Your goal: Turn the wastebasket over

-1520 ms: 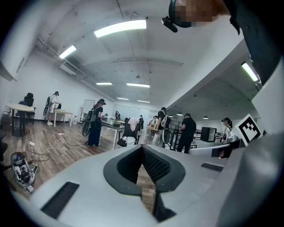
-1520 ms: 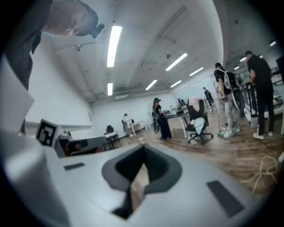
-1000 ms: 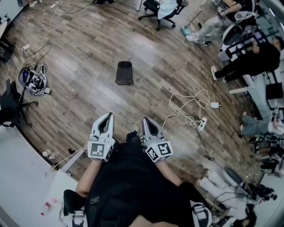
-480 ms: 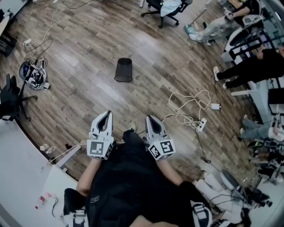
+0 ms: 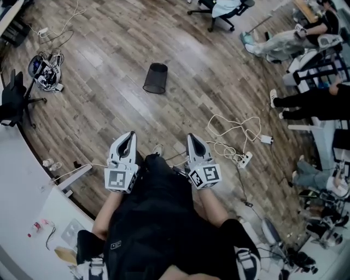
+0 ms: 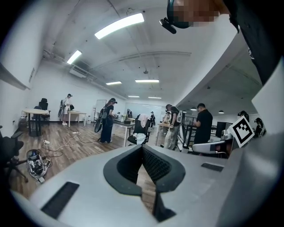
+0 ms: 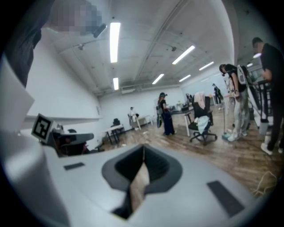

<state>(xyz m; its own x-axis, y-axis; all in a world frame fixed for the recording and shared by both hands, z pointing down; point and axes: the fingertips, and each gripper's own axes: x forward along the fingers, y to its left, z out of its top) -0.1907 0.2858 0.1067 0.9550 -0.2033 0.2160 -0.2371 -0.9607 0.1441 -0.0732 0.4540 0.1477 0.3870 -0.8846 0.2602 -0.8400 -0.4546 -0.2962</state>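
The black mesh wastebasket point(image 5: 156, 78) stands alone on the wooden floor, well ahead of me in the head view. Its wider end seems to be the one on the floor. My left gripper point(image 5: 129, 134) and right gripper point(image 5: 193, 137) are held side by side in front of my body, pointing toward the basket and far short of it. Both are shut with nothing between the jaws. The left gripper point(image 6: 142, 149) and right gripper point(image 7: 143, 150) look out level across the room, and neither gripper view shows the basket.
White cables and a power strip point(image 5: 243, 159) lie on the floor just right of my right gripper. An office chair point(image 5: 221, 8) stands far ahead, a black chair point(image 5: 13, 101) and a heap of gear point(image 5: 44, 71) at left, a white desk point(image 5: 22, 191) at lower left, and seated people point(image 5: 306, 101) at right.
The floor has slid through the head view as I moved across the room, carrying both grippers along. The cables now lie closer to my right gripper. Both jaws stayed shut.
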